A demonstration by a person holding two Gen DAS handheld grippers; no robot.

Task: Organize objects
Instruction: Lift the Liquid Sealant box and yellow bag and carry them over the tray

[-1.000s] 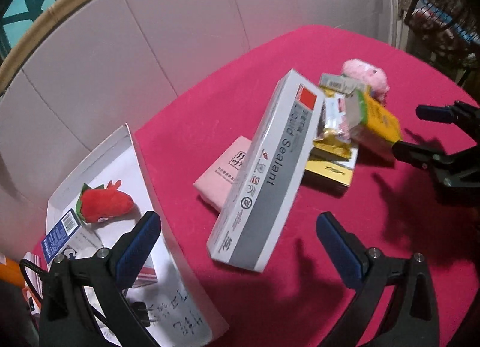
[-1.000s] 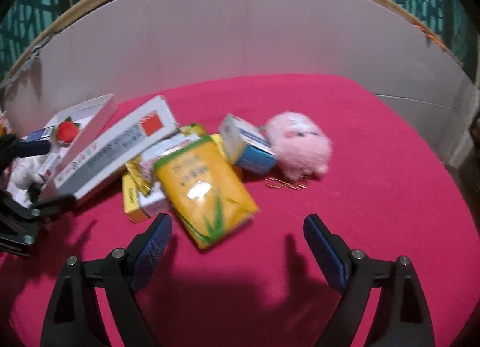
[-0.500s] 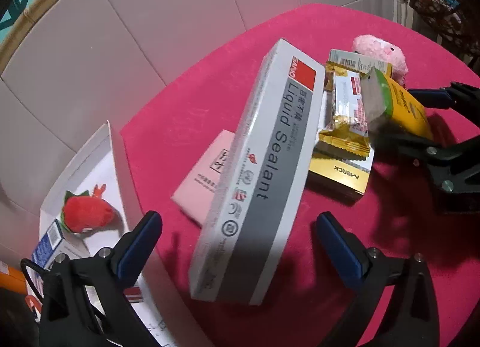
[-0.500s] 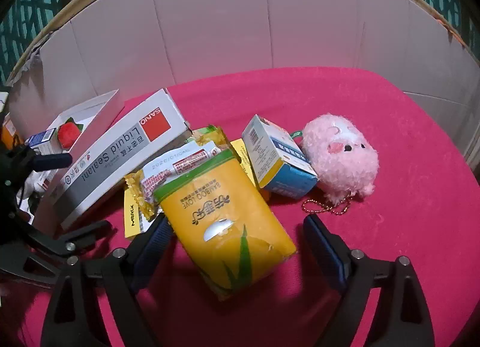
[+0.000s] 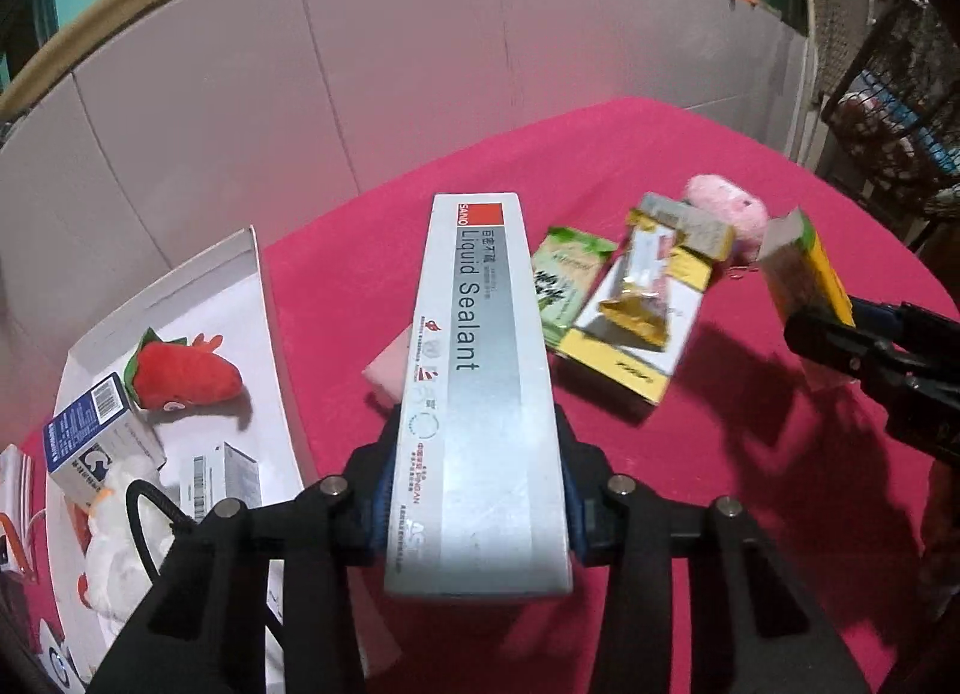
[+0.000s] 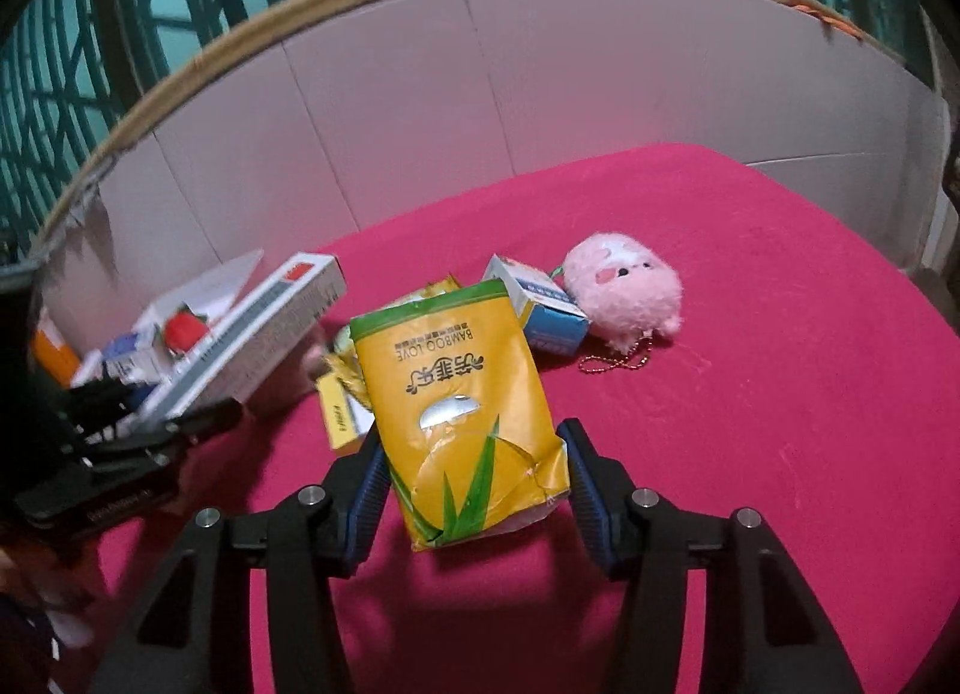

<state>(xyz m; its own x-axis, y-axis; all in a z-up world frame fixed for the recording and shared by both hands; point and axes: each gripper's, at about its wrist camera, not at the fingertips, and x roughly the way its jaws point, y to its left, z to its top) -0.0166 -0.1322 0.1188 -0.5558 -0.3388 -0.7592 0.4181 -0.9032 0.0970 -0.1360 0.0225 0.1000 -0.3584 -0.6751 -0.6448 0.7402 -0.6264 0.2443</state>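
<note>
A long white and grey "Liquid Sealant" box point(image 5: 474, 364) lies lengthwise between the blue pads of my left gripper point(image 5: 477, 490). Its jaws are closing and the pads press on both long sides. The box is raised off the red cloth, as the right wrist view also shows point(image 6: 258, 334). My right gripper point(image 6: 474, 472) is closing on a yellow "Bamboo Love" tissue pack point(image 6: 456, 382). Its pads squeeze the crumpled lower end, and the pack is lifted above the pile. In the left wrist view the same pack point(image 5: 804, 268) sticks up from the right gripper at the far right.
An open white box point(image 5: 264, 334) at the left holds a strawberry plush point(image 5: 180, 373) and a blue carton point(image 5: 90, 442). On the red cloth lie a flat yellow box point(image 5: 624, 358), a gold snack bag point(image 5: 642, 298), a green pack point(image 5: 564, 280), a blue-white carton point(image 6: 540, 304) and a pink plush pig point(image 6: 624, 292). A white board wall curves behind.
Both grippers went from wide open to closed on their objects. The sealant box now stands in line with the left jaws, off the pile. The yellow pack has risen with the right gripper.
</note>
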